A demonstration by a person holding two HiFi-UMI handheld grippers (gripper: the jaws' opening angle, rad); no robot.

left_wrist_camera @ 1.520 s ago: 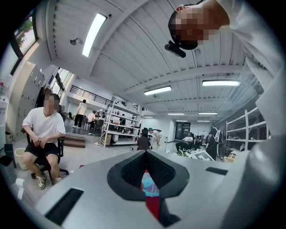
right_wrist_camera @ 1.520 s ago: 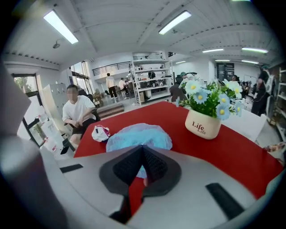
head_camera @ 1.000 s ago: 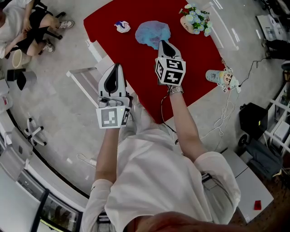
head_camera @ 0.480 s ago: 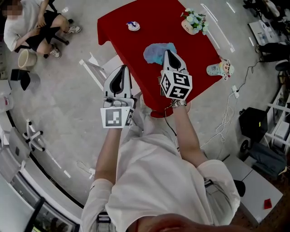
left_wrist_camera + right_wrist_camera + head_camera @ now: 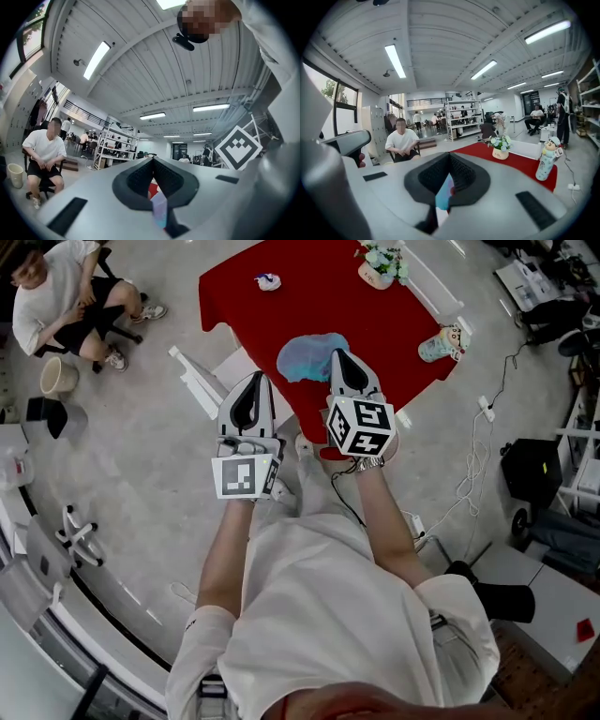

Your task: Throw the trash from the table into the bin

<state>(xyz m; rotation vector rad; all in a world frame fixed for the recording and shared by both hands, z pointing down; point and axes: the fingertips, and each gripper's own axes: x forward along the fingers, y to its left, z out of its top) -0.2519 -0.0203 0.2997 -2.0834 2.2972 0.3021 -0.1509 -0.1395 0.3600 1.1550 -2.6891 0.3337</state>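
A light-blue crumpled cap (image 5: 309,356) hangs at the tip of my right gripper (image 5: 343,356), over the near part of the red table (image 5: 272,329). The right jaws are shut on its edge, and a blue sliver (image 5: 442,193) shows behind them in the right gripper view. A small crumpled wrapper (image 5: 267,280) lies near the table's far edge. My left gripper (image 5: 251,381) is shut with nothing in it, held off the table's left side above the floor. A beige bucket (image 5: 58,376) stands on the floor far left.
A flower pot (image 5: 379,262) and a doll figure (image 5: 441,343) stand on the table's right side. A white frame (image 5: 199,381) stands beside the table's left edge. A person sits on a chair (image 5: 66,306) at the far left. Cables (image 5: 473,460) trail at right.
Both grippers have drawn back from the table's middle toward its near edge and risen. The blue cap came along with the right gripper. The table now looks smaller and farther.
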